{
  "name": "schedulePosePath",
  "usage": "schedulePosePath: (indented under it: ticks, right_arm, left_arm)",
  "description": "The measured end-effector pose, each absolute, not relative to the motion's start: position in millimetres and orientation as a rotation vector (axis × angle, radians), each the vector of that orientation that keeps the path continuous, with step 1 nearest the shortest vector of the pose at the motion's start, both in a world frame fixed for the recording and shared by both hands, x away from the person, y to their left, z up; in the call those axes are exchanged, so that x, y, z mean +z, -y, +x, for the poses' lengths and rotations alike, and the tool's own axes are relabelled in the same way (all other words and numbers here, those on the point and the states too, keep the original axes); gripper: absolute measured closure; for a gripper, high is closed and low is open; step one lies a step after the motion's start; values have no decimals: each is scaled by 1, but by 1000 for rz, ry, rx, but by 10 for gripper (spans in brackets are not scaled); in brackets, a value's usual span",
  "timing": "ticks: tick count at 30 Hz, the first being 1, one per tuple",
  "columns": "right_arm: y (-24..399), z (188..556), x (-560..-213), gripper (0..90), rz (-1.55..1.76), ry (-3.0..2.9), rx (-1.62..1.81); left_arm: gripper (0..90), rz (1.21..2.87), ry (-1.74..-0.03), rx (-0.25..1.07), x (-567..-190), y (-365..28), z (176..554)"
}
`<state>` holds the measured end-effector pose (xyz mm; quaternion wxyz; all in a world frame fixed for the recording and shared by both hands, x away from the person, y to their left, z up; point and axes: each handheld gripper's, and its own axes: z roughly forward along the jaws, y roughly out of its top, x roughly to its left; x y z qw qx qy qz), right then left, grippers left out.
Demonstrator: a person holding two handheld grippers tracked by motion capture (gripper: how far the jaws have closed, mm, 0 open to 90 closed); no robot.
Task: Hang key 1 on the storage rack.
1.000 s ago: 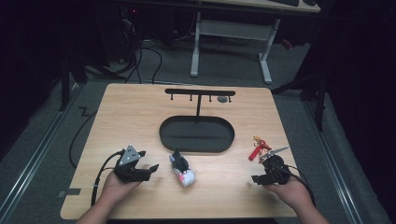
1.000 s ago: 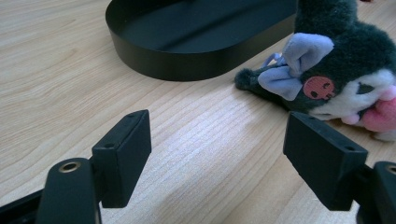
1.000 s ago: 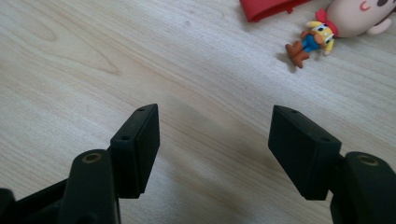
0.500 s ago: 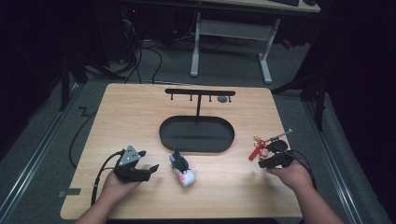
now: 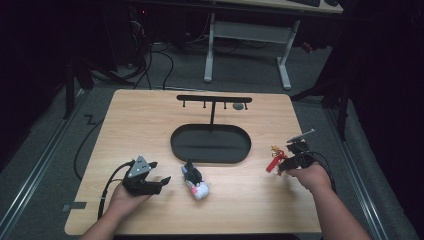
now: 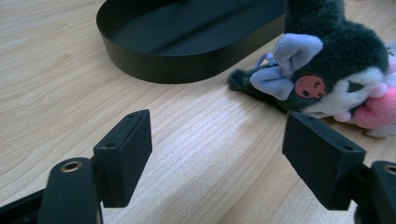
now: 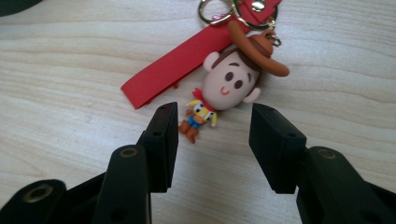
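At the right edge of the high view the right gripper point(image 5: 281, 165) hovers just over a cowboy keychain point(image 5: 274, 161) lying flat on the wooden table point(image 5: 150, 125). In the right gripper view the little figure point(image 7: 229, 79) with its brown hat and red strap point(image 7: 173, 67) sits in the upper middle of the frame, its feet reaching down between the two black jaws. The jaws have just been closing, yet a gap shows on both sides of the figure, so they are released and grasp nothing.

At the lower left of the high view the left gripper point(image 5: 150, 181) rests low by the table with its jaws spread wide and empty. A dark plush toy point(image 5: 196, 181) lies just right of it; in the left gripper view the plush toy point(image 6: 327, 65) fills the upper right, beyond the jaws.

The black oval tray point(image 5: 210, 155) in the middle of the table is bare, and the hooks on the rack point(image 5: 214, 99) behind it carry none of the toys. So the work looks barely begun: neither toy is lifted, and the keychain pickup seems the step in hand, with the plush toy left for afterwards.
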<state>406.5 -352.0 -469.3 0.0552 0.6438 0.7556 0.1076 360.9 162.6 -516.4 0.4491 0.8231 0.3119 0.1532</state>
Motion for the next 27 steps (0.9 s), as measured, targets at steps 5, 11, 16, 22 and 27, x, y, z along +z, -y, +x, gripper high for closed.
schedulePosePath:
  ticks: [5, 11, 16, 22, 27]
  right_arm:
    - [357, 412, -470, 530, 2001, -2260, 354]
    - [359, 420, -476, 531, 2050, -2244, 345]
    - [360, 425, -479, 561, 2061, -2242, 355]
    - [359, 430, -480, 577, 2048, -2246, 347]
    - [358, 433, -483, 579, 2064, -2240, 351]
  left_arm:
    - [248, 2042, -760, 377, -517, -161, 360]
    - [250, 2046, -756, 376, -516, -161, 360]
    - [250, 2047, -756, 377, -516, -161, 360]
    - [250, 2050, -751, 379, -517, -161, 360]
    - [251, 2052, -748, 377, -517, -160, 359]
